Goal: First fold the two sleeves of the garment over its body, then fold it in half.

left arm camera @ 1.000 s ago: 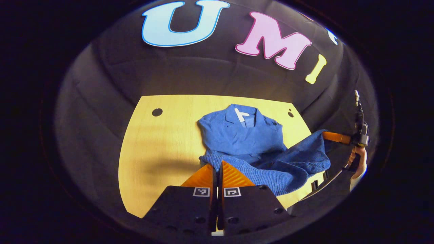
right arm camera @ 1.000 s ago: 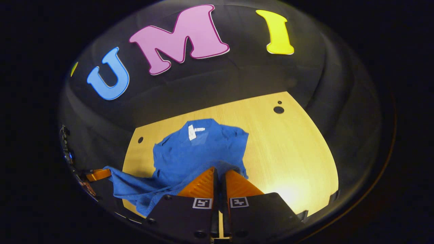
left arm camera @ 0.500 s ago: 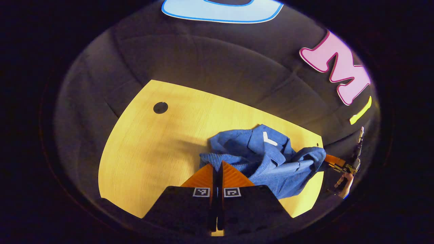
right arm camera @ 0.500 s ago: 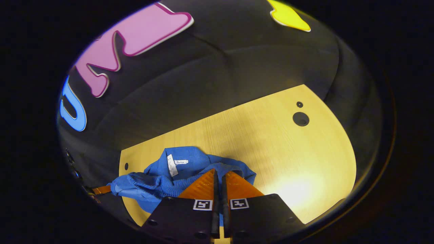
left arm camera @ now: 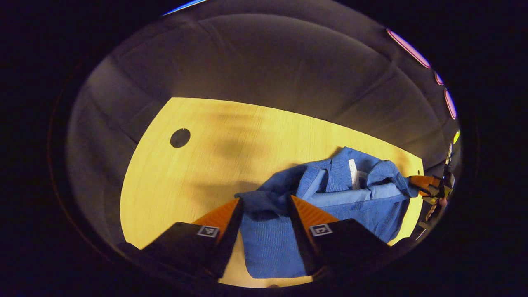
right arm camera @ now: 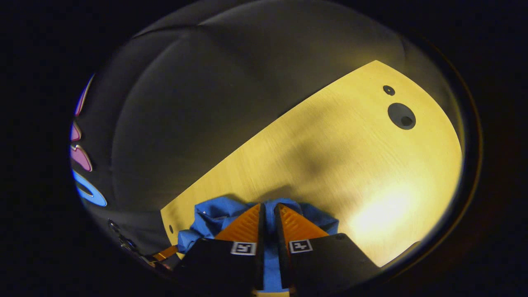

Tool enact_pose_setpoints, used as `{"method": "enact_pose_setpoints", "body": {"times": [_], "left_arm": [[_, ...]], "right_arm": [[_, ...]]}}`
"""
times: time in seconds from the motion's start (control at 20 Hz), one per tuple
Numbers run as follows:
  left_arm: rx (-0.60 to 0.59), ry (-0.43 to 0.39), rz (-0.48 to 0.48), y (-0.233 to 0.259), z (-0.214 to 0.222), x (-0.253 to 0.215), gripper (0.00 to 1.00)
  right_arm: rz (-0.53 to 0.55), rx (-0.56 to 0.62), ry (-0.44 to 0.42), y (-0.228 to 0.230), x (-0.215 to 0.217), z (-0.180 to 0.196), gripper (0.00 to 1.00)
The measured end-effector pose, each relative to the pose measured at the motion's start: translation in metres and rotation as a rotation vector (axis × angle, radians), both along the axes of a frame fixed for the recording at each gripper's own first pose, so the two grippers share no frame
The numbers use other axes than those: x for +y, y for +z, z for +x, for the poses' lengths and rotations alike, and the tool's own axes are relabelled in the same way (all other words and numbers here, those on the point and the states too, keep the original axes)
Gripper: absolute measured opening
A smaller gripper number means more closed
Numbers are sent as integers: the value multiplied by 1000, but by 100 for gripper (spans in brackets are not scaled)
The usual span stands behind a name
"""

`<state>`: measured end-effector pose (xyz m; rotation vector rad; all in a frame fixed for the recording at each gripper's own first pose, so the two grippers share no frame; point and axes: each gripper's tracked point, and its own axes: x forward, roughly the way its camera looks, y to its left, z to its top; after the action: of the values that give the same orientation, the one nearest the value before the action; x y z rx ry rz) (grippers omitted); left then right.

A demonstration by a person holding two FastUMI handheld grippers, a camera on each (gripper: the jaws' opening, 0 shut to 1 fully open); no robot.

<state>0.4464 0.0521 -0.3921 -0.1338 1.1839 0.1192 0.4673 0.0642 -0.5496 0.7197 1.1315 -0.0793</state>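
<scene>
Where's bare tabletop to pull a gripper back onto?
Bare table runs from the blue garment to the round hole. Right gripper view: bare to the holes. Crowded where the left gripper and right gripper meet fabric.

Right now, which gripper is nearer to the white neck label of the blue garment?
Right, though the margin is small. In the left gripper view the right gripper grips the blue garment just beside the white neck label. The left gripper stands open over the near fold, farther away.

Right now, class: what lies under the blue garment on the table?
The blue garment lies bunched on the yellow wooden table, which shows bare around it. The folded-over layer hides the body beneath and the tabletop under it, so anything there cannot be seen.
</scene>
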Motion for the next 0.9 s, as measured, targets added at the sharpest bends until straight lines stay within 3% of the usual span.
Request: {"method": "enact_pose_setpoints", "body": {"times": [0.05,0.1,0.2,0.45,0.5,0.55,0.6,0.65,0.7,0.75,0.9], "left_arm": [[-42,4,-9,3,10,-3,77],[-91,24,-42,7,19,-7,77],[-166,76,-116,12,30,-21,79],[-287,101,-55,65,24,-8,84],[-317,89,-59,80,21,-13,84],[-346,66,-58,96,13,-20,84],[-382,25,-40,110,7,-28,84],[-416,-18,-16,122,-2,-38,84],[-450,-57,2,135,-12,-49,84],[-479,-79,13,147,-25,-60,84],[-549,-100,-14,186,-70,-92,84]], "right_arm": [[27,-31,-23,3,-1,9,43],[67,-56,-57,9,-1,19,58],[68,-131,-106,29,-4,34,96],[-109,-330,42,90,-12,21,96],[-146,-379,78,106,-10,16,84],[-183,-425,118,124,-6,8,84],[-216,-474,157,144,0,-2,97],[-247,-523,198,166,6,-13,97],[-286,-565,232,185,10,-25,88],[-330,-609,242,207,12,-38,98],[-408,-734,250,273,19,-82,97]]}}
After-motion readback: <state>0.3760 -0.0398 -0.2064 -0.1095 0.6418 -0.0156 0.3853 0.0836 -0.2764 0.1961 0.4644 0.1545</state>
